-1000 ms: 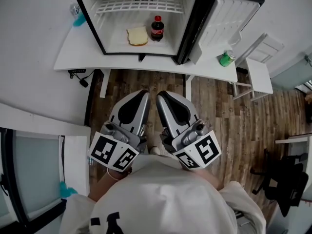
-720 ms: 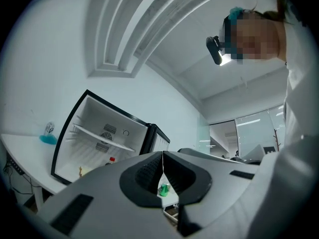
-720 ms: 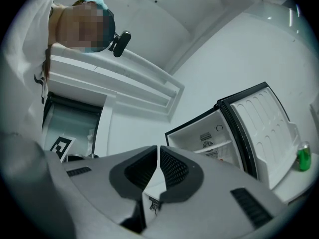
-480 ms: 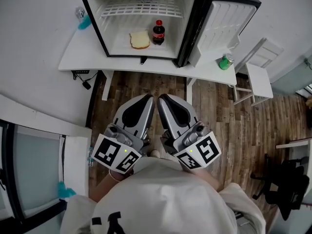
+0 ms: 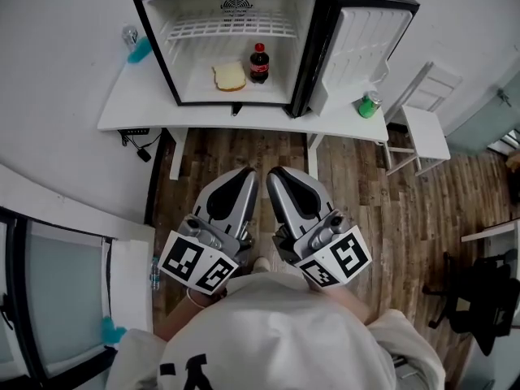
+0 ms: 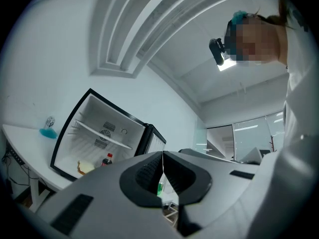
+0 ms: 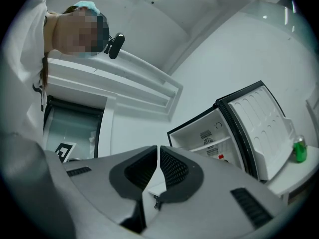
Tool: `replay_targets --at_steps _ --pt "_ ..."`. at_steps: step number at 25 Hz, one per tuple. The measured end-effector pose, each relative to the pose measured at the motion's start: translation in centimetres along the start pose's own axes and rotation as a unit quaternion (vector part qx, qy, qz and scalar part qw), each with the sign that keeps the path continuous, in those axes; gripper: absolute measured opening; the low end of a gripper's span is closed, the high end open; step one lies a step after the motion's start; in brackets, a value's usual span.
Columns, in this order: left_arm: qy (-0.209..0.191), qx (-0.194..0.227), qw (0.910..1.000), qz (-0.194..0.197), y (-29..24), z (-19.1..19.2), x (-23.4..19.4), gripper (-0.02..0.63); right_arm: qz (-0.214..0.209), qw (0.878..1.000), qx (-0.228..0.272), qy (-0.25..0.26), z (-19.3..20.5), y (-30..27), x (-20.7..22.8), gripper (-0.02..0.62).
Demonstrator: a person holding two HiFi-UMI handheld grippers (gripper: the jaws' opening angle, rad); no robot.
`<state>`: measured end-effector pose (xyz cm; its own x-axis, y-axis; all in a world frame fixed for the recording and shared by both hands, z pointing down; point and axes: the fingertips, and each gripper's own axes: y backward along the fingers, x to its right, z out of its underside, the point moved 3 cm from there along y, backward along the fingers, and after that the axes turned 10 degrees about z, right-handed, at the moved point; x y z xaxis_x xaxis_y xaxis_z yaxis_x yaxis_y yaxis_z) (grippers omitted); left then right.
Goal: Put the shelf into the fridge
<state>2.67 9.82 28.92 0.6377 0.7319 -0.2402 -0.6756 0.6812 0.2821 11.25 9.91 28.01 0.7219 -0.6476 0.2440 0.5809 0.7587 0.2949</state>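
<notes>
The small black fridge (image 5: 162, 47) stands open on a white table (image 5: 146, 108), its door (image 5: 357, 43) swung right. The white wire shelf (image 5: 223, 29) sits across its upper part. Below it lie a slice of bread (image 5: 229, 76) and a cola bottle (image 5: 258, 62). My left gripper (image 5: 246, 174) and right gripper (image 5: 272, 173) are held close to my body, side by side over the wooden floor, well short of the table. Both are shut and empty. The fridge (image 6: 92, 133) with its shelf (image 6: 102, 135) shows in the left gripper view, and the fridge (image 7: 219, 133) in the right gripper view too.
A blue object with a can (image 5: 134, 43) lies at the table's left end, a green can (image 5: 367, 104) at its right end. A white chair (image 5: 426, 112) stands to the right, a black office chair (image 5: 479, 315) lower right. A glass partition (image 5: 57, 283) is at left.
The view has pulled back slightly from the fridge, which now looks smaller and higher in the head view. Both grippers stay shut, side by side near my body.
</notes>
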Motion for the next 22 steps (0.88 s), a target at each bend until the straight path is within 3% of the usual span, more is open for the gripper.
replay_targets --at_steps 12,22 --pt "-0.016 -0.005 0.9998 -0.011 7.4 -2.0 2.3 0.008 0.003 1.000 -0.002 0.009 0.9 3.1 -7.4 0.040" --pt "-0.008 -0.007 0.9999 0.007 14.3 -2.7 6.7 0.006 0.013 1.000 0.000 0.012 1.5 7.7 -14.5 0.040"
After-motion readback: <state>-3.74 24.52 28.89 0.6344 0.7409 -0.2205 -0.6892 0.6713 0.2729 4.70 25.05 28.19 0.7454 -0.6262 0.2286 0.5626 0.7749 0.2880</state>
